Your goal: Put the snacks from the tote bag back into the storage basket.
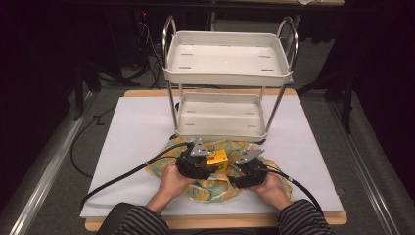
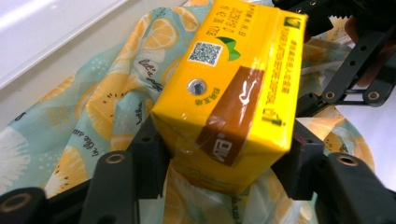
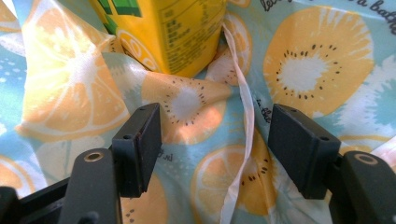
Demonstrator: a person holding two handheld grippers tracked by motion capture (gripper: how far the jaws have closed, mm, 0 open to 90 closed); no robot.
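Left gripper view: carton (image 2: 233,93) shows QR code and foil straw hole; high view gives a yellow block on the fruit-print bag (image 1: 195,188), worktop centre. Left gripper (image 2: 224,163) jaws clamp carton's sides. Right gripper (image 3: 215,149) jaws wide, over bag, holding nothing.

Yellow juice carton (image 2: 229,88) tilted on citrus-print cloth bag (image 3: 289,60).
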